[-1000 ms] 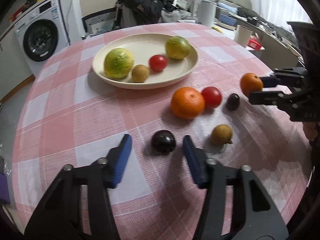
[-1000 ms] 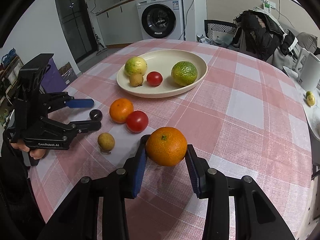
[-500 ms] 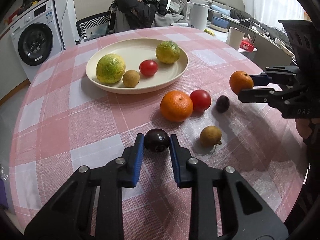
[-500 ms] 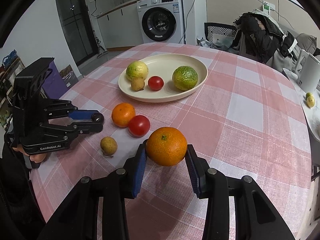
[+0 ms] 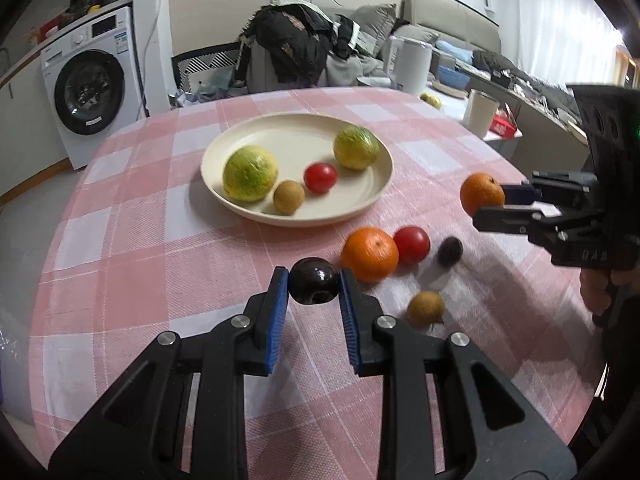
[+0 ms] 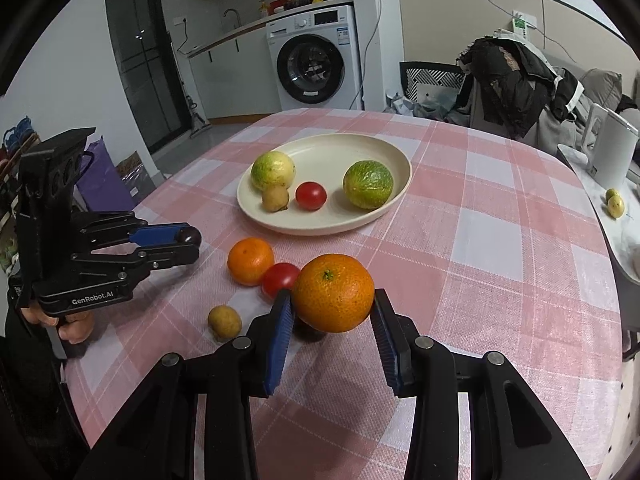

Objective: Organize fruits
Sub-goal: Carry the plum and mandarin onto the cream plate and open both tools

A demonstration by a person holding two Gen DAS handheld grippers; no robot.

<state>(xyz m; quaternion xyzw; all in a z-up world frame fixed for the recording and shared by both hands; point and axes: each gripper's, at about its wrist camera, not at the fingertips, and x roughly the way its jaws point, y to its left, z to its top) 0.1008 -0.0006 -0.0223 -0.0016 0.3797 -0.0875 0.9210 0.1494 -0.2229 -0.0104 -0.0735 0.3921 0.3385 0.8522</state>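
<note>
**Cream plate, two fruits in the air**

Cream and shallow, the plate [image 5: 224, 196] is our landmark, and its low rim is the main risk. We hold two round fruits at once. The right gripper [image 6: 331, 320] is clenched on an orange [image 6: 333, 293], gripped only at its widest line, so a tilt or a loosened squeeze could let it slip and roll across the checked tablecloth [image 5: 132, 264], perhaps off the table edge. The left gripper [image 5: 314, 292] is clamped on a dark plum [image 5: 314, 286], glossy and small; we judge it could pop out from between the blue pads. Both are raised on the near side of the plate, apart from it. If we release either from a height, it may bounce over the rim or knock the fruits already there. Bringing both grippers over the plate together risks a collision between them.

Counting, largest first:
- Yellow-green citrus: two, both on the plate [image 5: 250, 173] [image 5: 356, 148].
- Oranges: two, the held one and one on the cloth [image 5: 370, 254] just in front of the plate.
- Tomatoes: two, one on the plate [image 5: 320, 177], one beside the loose orange [image 5: 412, 239].
- Brown longan-like fruits: two, one on the plate [image 5: 289, 197], one farther toward us [image 5: 425, 309].
- Dark plums: two, the held one and a blurred one [image 5: 449, 251] right of the loose tomato.
</note>
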